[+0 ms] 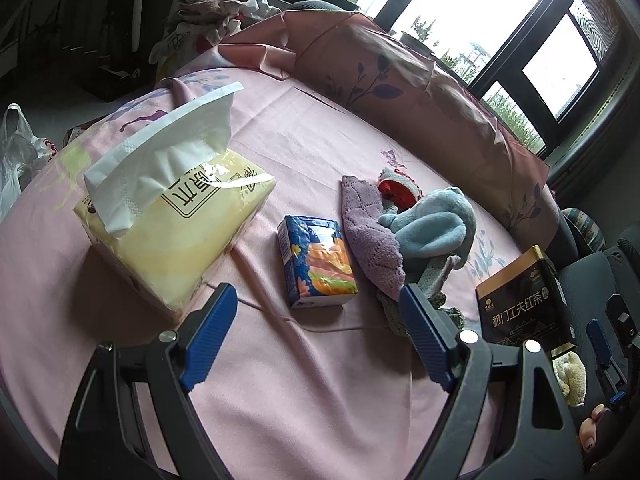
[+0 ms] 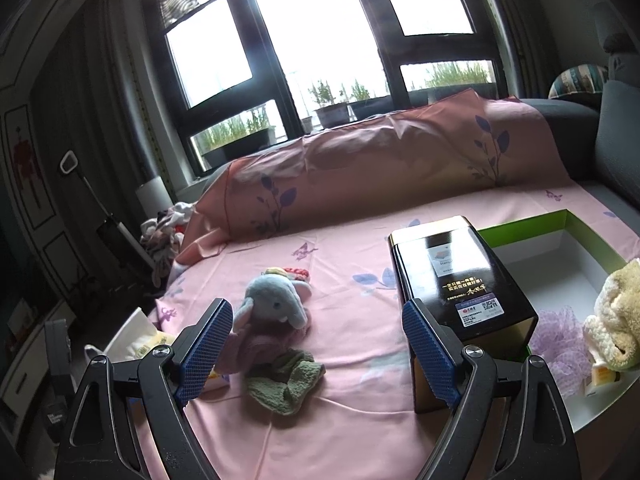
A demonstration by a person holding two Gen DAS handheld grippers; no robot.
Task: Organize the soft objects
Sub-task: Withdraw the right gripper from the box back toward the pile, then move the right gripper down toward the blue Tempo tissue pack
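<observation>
Gaping left gripper [image 1: 318, 306], right gripper [image 2: 318, 322], empty.

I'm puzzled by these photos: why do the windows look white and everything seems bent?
Right wrist view: daylight blows out the tall dark-framed window, dimming the room; the fisheye bows its frames. Left wrist view: the pink floral bedsheet curves; glare streaks the yellow plastic tissue pack.

Black tin [image 1: 524, 304]: "祁门工夫红茶".

The left black-framed gripper with blue ribbed pads [image 1: 316, 320] fills the lower frame, jaws spread wide and empty. The matching right gripper [image 2: 318, 330] likewise sits low, gaping, gripping nothing.
</observation>
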